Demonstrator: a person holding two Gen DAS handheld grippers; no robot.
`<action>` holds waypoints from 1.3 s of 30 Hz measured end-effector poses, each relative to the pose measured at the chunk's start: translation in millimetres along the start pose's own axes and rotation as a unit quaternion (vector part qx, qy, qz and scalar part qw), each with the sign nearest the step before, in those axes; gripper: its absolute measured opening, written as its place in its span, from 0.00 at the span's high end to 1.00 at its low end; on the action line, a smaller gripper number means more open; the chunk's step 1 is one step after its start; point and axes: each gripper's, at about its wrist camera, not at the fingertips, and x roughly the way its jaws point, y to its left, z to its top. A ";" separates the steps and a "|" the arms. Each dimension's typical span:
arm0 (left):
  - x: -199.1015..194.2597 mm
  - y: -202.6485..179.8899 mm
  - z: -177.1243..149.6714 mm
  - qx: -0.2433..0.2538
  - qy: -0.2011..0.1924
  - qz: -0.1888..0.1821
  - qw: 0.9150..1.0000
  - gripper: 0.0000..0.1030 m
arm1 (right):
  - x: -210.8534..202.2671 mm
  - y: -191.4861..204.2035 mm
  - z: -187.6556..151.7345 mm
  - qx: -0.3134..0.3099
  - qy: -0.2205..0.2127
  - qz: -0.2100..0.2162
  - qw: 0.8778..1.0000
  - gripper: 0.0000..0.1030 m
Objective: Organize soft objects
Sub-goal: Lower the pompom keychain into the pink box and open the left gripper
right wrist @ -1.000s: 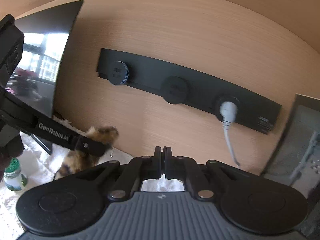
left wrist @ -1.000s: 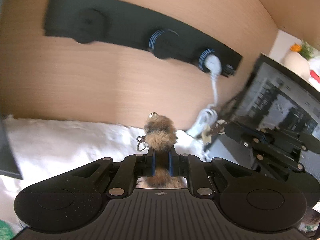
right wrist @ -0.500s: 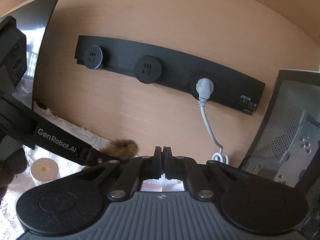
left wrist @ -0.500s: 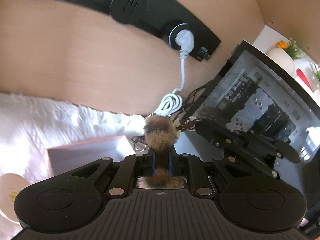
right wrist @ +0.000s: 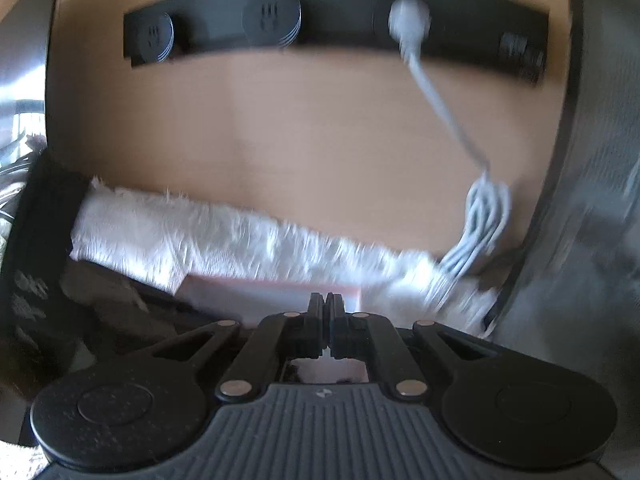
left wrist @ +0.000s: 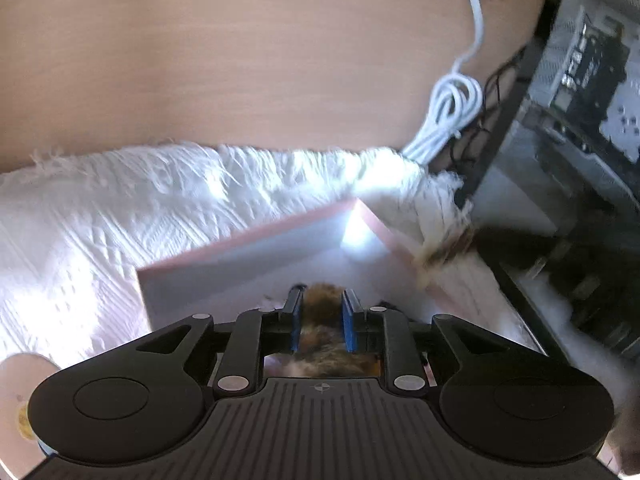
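A brown furry toy (left wrist: 322,320) sits between the blue pads of my left gripper (left wrist: 322,296), whose jaws are opening. The fur lies low between the fingers, no higher than their tips. Right below stands an open pink box (left wrist: 240,248) with a white inside. In the right wrist view, my right gripper (right wrist: 327,300) is shut with nothing visible between its fingers, just above the same box (right wrist: 272,286). A blurred brownish bit (left wrist: 444,252) shows at the box's right rim; what it is I cannot tell. The dark blur to its right is the right gripper's arm (left wrist: 532,248).
A white fringed cloth (left wrist: 120,208) covers the table under the box. A coiled white cable (left wrist: 452,116) hangs from a black socket strip (right wrist: 340,20) on the wooden wall. A computer case (left wrist: 580,80) stands at the right, a round white jar (left wrist: 24,380) at the lower left.
Both grippers have sunk toward the table and the pink box has come under them. The left jaws have spread and the furry toy has slid down between the pads.
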 end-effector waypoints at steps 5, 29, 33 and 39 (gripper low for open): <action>-26.5 -5.0 3.4 0.020 -0.006 -0.009 1.000 0.78 | 40.1 10.2 -23.1 -0.010 0.059 0.026 0.998 0.97; -13.9 -12.1 -31.1 0.087 0.085 -0.034 0.992 0.86 | 19.3 41.5 -43.7 -0.053 0.070 -0.015 0.996 0.79; -1.1 -12.4 -29.2 0.094 0.086 -0.029 0.991 0.86 | 7.0 40.8 -45.8 -0.044 0.069 -0.022 0.996 0.78; 13.5 9.8 -20.5 0.005 0.107 -0.028 0.994 0.85 | -2.5 60.1 -51.3 -0.058 0.079 0.016 0.995 0.77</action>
